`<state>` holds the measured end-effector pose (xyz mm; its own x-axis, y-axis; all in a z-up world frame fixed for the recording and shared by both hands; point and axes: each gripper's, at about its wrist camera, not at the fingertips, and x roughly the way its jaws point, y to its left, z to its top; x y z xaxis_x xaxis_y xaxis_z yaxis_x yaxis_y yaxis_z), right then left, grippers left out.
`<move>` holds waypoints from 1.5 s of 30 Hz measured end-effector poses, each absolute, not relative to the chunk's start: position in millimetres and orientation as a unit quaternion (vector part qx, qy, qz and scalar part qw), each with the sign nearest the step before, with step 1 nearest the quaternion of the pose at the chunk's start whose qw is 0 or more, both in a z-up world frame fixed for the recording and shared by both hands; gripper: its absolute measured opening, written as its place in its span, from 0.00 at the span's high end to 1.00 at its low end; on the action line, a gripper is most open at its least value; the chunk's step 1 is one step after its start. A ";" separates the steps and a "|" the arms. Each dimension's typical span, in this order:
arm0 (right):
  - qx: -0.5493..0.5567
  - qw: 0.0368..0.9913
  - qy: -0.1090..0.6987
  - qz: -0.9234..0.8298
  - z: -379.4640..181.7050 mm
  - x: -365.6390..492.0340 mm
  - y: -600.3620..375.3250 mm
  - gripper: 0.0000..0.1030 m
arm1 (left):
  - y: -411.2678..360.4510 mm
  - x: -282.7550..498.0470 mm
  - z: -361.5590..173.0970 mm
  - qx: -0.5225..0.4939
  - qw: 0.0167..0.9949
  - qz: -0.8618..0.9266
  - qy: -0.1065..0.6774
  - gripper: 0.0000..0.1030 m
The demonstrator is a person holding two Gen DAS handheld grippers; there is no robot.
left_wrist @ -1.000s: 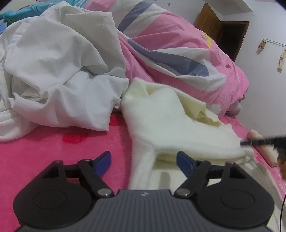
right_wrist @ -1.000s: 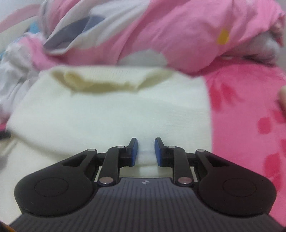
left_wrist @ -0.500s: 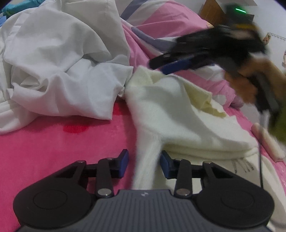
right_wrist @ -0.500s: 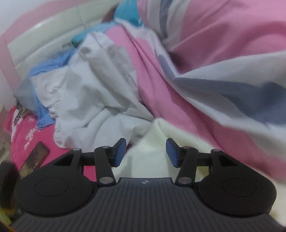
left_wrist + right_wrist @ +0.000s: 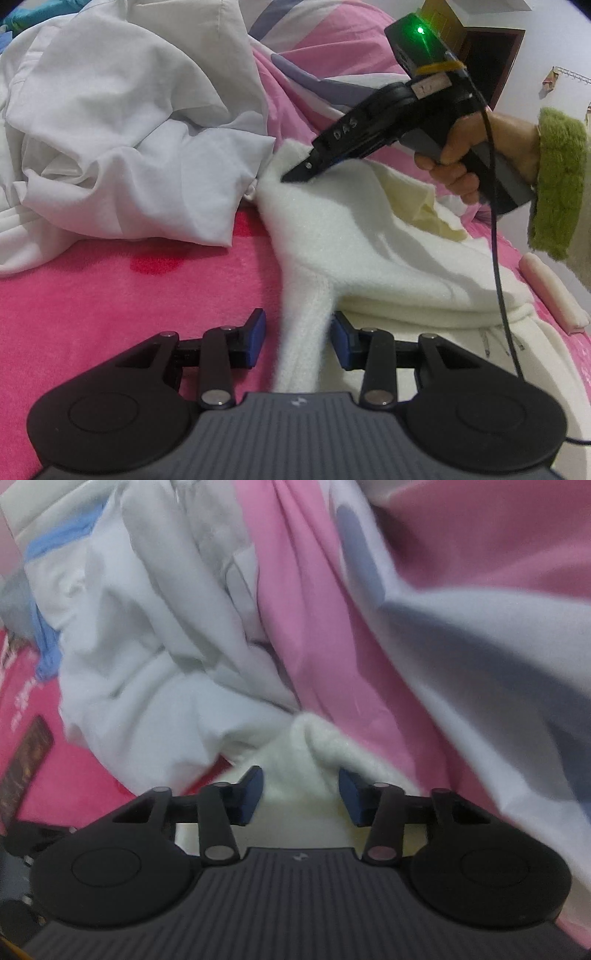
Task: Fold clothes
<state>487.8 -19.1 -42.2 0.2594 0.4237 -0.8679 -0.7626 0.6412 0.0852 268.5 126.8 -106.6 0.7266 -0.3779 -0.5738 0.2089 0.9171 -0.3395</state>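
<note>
A cream fleece garment [image 5: 351, 236] lies partly folded on the pink blanket [image 5: 110, 302]. Its sleeve [image 5: 303, 332] runs toward me between the blue pads of my left gripper [image 5: 298, 341]. The right pad touches the sleeve, and a strip of blanket shows beside the left pad. My right gripper [image 5: 295, 175], held by a hand [image 5: 458, 158], points down onto the garment's far corner. In the right wrist view that corner [image 5: 306, 746] humps up between the pads of the right gripper [image 5: 301, 797], whose jaws are closing on it.
A crumpled white cloth [image 5: 129, 129] is piled at the left, touching the garment's far corner. A pink, white and grey duvet [image 5: 332, 55] is bunched behind. A black cable [image 5: 498, 277] hangs over the garment. A pale roll [image 5: 554, 295] lies at the right, a dark flat object [image 5: 26, 760] at the left.
The right gripper swung from the garment's near edge to its far corner by the white cloth, coming into the left wrist view. The left jaws narrowed around the sleeve.
</note>
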 end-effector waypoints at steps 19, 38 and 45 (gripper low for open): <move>-0.019 0.871 0.277 0.405 18.4 476.6 -61.5 0.92 | 127.6 270.4 -104.0 -0.126 0.920 -0.161 0.335 0.62; -0.230 0.866 0.279 0.344 -51.9 417.6 -65.1 0.95 | 123.2 265.2 -102.4 -0.116 0.921 -0.157 0.337 0.62; -0.209 0.834 0.294 0.417 -60.3 423.1 -43.6 0.95 | 122.5 264.1 -103.1 -0.110 0.922 -0.157 0.337 0.62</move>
